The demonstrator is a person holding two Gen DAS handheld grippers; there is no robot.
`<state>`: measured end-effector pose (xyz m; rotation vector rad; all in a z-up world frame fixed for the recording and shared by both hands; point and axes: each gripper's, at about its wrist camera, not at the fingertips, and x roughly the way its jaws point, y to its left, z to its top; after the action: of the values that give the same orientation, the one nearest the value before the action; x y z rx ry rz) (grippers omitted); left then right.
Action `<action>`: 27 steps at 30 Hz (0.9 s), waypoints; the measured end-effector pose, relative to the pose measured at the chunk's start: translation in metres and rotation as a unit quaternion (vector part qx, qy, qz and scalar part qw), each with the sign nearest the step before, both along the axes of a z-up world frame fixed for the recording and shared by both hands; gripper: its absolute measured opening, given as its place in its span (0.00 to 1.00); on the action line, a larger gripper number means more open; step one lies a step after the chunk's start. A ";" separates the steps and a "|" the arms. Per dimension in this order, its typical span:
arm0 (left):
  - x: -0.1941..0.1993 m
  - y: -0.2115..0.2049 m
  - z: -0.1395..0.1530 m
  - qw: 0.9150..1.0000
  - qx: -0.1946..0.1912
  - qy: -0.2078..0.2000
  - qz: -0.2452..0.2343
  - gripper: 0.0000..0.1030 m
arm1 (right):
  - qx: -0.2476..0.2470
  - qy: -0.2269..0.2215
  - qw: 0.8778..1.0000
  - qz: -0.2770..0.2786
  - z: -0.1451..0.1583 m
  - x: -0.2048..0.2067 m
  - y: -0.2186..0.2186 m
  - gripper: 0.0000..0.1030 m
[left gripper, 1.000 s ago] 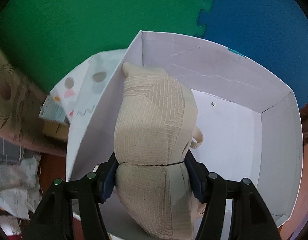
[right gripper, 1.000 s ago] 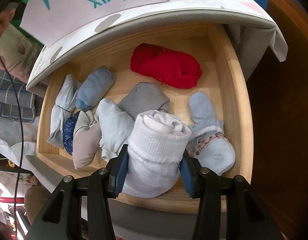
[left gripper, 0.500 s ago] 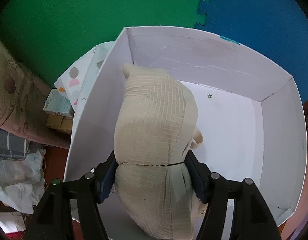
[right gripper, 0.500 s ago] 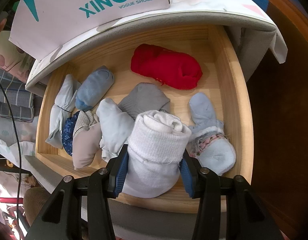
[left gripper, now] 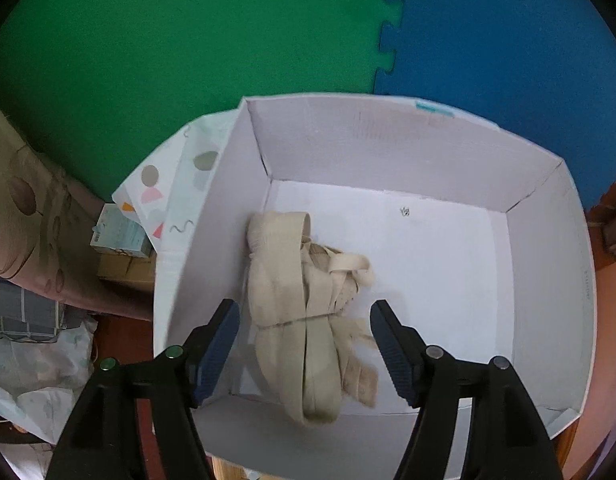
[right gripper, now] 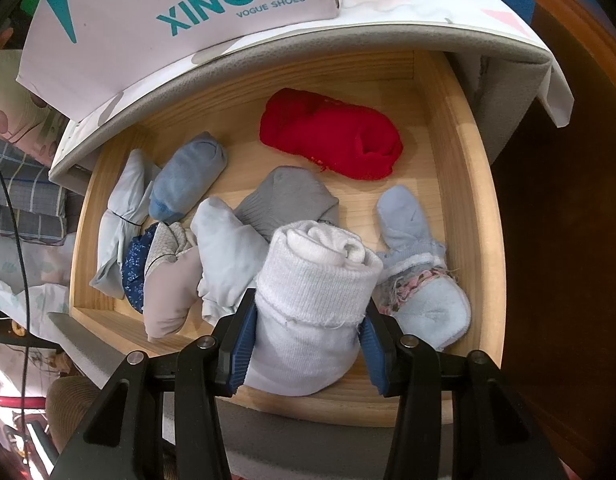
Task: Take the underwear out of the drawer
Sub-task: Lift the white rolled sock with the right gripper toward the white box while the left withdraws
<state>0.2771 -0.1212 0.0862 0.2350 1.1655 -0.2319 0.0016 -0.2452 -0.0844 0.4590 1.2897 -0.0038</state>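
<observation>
Floor mats, green point(left gripper: 168, 60) and blue point(left gripper: 507, 40), joined by a jigsaw seam; I see them behind everything in the left wrist view.

Wooden drawer point(right gripper: 463, 184), pulled open below my right claw, with a dozen or so rolled garments on its floor.

White shoe box point(left gripper: 387, 148), open-topped, below my left claw; the right wrist view shows its side printed XINCCI. It stands on a patterned cloth point(left gripper: 164, 188).

Red roll point(right gripper: 331, 140), lying toward the back of the drawer, apart from the rest.

White ribbed roll point(right gripper: 311, 300), held above the drawer's front rail. My right claw point(right gripper: 308, 344) is clamped on it, blue pads pressed into both sides.

Beige underwear point(left gripper: 300, 312), bound by a thin dark band, lying in the box near the left wall, one end blurred. My left claw point(left gripper: 304, 344) straddles it, its jaws opening and both pads clear of the fabric.

Grey roll point(right gripper: 288, 200), just behind the white one.

Pale blue rolls point(right gripper: 188, 176), grouped at the drawer's left with a dark blue patterned piece and a taupe one.

Light blue mitten-shaped pair point(right gripper: 423, 264), at the drawer's right side.
</observation>
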 end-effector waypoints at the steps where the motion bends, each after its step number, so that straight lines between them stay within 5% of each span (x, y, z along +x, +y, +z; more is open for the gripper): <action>1: -0.002 0.003 0.004 1.000 -0.004 -0.002 0.000 0.68 | 0.000 0.001 1.000 0.000 0.000 0.000 0.000 0.43; 17: -0.085 0.085 0.066 0.996 0.024 -0.087 -0.006 0.68 | -0.035 0.003 0.999 0.003 0.000 0.001 0.006 0.43; 27: -0.161 0.135 -0.006 0.994 0.020 -0.096 0.037 0.68 | -0.067 -0.012 0.998 0.010 0.009 0.001 0.012 0.43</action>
<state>0.1160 0.0142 0.0802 0.2445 0.9861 -0.1182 0.0029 -0.2331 -0.0751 0.3292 1.2614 -0.0672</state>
